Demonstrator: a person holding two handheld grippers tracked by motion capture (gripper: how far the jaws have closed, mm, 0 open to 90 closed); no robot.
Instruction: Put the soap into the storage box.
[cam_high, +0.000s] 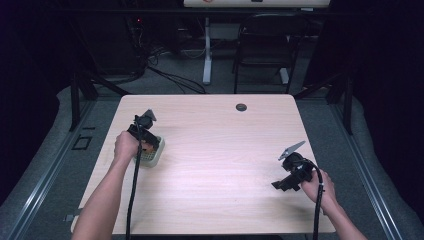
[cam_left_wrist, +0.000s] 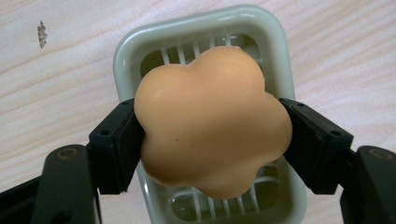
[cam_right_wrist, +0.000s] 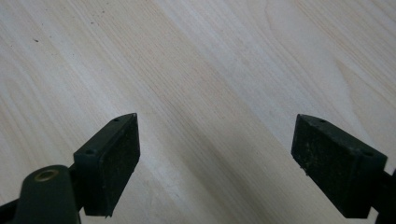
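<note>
Peach lobed soap (cam_left_wrist: 212, 123) between left gripper (cam_left_wrist: 212, 140) jaws, hiding much of slatted dish (cam_left_wrist: 126, 51); right gripper (cam_right_wrist: 215, 158) jaws wide.

The tray (cam_high: 152, 156) sits on the table (cam_high: 220, 150), toward its left edge. Directly above the tray hangs the soap (cam_left_wrist: 212, 121), clamped between the jaws of the left gripper (cam_high: 146, 139). Far to the right of the tray, near the table's right edge and a little closer to the person, the right gripper (cam_high: 287, 184) hovers over bare tabletop.
</note>
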